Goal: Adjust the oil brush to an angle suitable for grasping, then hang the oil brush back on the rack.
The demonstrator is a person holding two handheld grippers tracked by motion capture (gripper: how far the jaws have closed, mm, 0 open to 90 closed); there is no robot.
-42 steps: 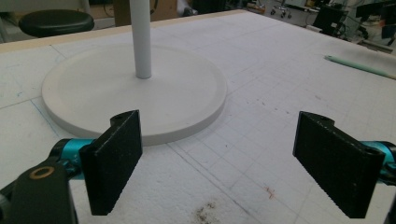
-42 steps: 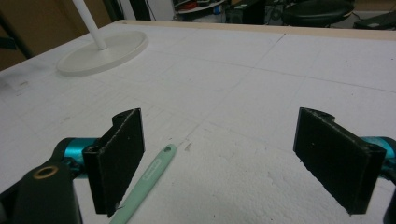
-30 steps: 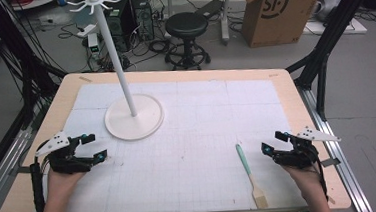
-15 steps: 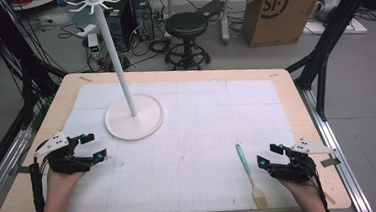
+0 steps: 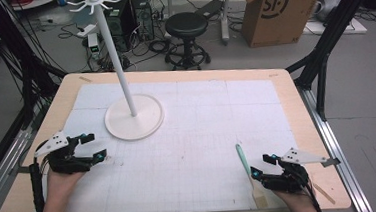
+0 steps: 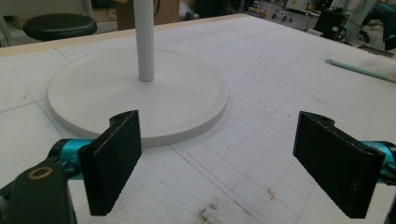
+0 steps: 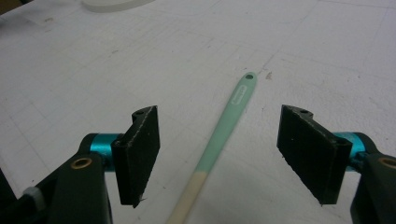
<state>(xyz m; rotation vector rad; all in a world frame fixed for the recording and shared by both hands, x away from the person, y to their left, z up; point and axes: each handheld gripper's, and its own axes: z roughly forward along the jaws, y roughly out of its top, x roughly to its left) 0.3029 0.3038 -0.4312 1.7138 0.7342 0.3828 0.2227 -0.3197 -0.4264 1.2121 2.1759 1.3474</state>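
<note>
Right gripper (image 5: 263,170) sits at the near right corner of the desk (image 5: 286,104), its jaws wide apart and astride a long-handled spatula (image 5: 246,172); they have just been closing a little, yet the pads do not touch the handle, which lies free between them in the right gripper view (image 7: 219,140). That spatula rests flat on the white gridded mat, parallel to the right edge, with its pale blade toward the near edge and the mint-green handle, which has a hanging hole at its tip, pointing away.

It looks light and slim, with a stiff handle and probably a softer, flexible blade. The smooth handle may slip or roll under the pads, so the best hold seems to be across the handle near where green meets cream, squarely and low to the mat.

Left gripper (image 5: 91,149) rests near the left edge, jaws wide and empty. Just beyond it stands the white rack (image 5: 123,75), a tall pole with hooks on a round base (image 6: 140,93), toward the far left.
</note>
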